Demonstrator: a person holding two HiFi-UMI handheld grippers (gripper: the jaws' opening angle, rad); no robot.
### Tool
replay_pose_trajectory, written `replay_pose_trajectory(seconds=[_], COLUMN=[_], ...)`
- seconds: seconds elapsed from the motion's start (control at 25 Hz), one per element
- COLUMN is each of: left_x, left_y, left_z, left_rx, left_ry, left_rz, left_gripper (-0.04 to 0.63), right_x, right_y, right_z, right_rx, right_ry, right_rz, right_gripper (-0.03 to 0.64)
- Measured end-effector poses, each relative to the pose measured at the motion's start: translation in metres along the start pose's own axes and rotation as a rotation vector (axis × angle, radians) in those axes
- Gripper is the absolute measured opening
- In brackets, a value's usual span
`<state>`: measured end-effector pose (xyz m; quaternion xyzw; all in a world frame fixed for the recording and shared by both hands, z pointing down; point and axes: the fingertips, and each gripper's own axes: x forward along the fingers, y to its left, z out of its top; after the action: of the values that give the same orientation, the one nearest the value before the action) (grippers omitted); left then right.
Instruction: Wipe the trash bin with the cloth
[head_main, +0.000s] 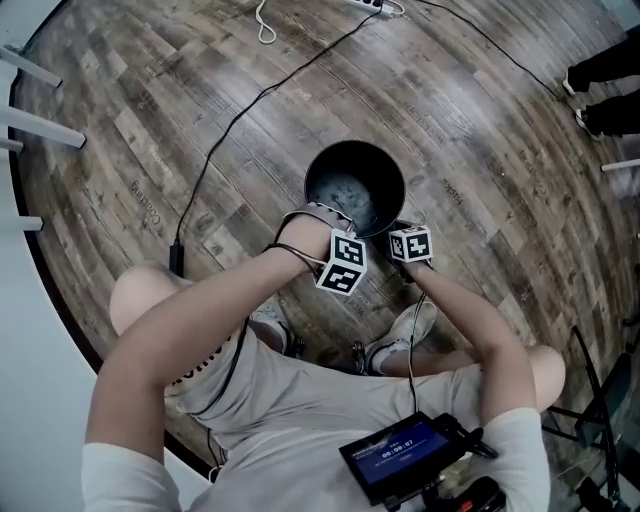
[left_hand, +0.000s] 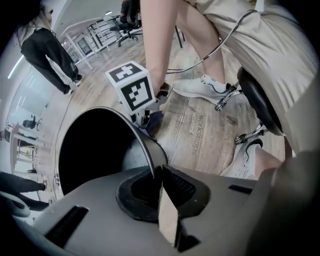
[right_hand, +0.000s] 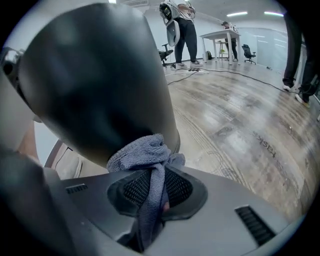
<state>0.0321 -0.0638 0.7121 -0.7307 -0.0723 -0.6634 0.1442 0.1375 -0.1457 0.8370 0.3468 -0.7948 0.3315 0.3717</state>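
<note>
A round black trash bin (head_main: 355, 185) stands upright on the wooden floor in front of the person's feet. My left gripper (head_main: 318, 222) points straight down at its near rim. In the left gripper view my left gripper (left_hand: 154, 175) is shut on the thin bin rim (left_hand: 145, 145), one jaw inside and one outside. My right gripper (head_main: 405, 262) sits low at the bin's near right side. The right gripper view shows my right gripper (right_hand: 152, 192) shut on a grey cloth (right_hand: 145, 155), which is bunched against the bin's dark outer wall (right_hand: 100, 85).
A black cable (head_main: 240, 110) runs across the floor left of the bin to a plug (head_main: 176, 258). White table legs (head_main: 30, 120) stand at far left, another person's shoes (head_main: 590, 90) at upper right. The person's own shoes (head_main: 405, 335) and a stool base lie just behind the bin.
</note>
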Motion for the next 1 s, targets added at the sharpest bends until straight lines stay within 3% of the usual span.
replay_pose_trajectory(seconds=[0.2, 0.4, 0.52, 0.68, 0.8, 1.0], left_x=[0.002, 0.001, -0.005, -0.014, -0.013, -0.004], left_y=[0.000, 0.000, -0.003, -0.001, -0.004, -0.006], left_z=[0.005, 0.007, 0.007, -0.004, -0.018, -0.037], left_rx=[-0.034, -0.034, -0.012, 0.027, 0.060, 0.070], left_ry=[-0.029, -0.052, -0.068, -0.049, -0.005, 0.058], left_rz=[-0.004, 0.015, 0.015, 0.034, 0.047, 0.072], left_gripper=[0.032, 0.034, 0.072, 0.111, 0.121, 0.121], right_x=[0.040, 0.034, 0.004, -0.047, -0.091, -0.154], right_y=[-0.016, -0.016, -0.010, 0.000, 0.015, 0.045], right_z=[-0.021, -0.019, -0.018, -0.006, 0.008, 0.046], right_rx=[0.063, 0.138, 0.171, 0.092, 0.037, 0.099], right_ry=[0.051, 0.076, 0.097, 0.096, 0.050, -0.090], right_rz=[-0.013, -0.012, -0.016, 0.011, 0.041, 0.105], right_gripper=[0.064, 0.064, 0.064, 0.065, 0.065, 0.064])
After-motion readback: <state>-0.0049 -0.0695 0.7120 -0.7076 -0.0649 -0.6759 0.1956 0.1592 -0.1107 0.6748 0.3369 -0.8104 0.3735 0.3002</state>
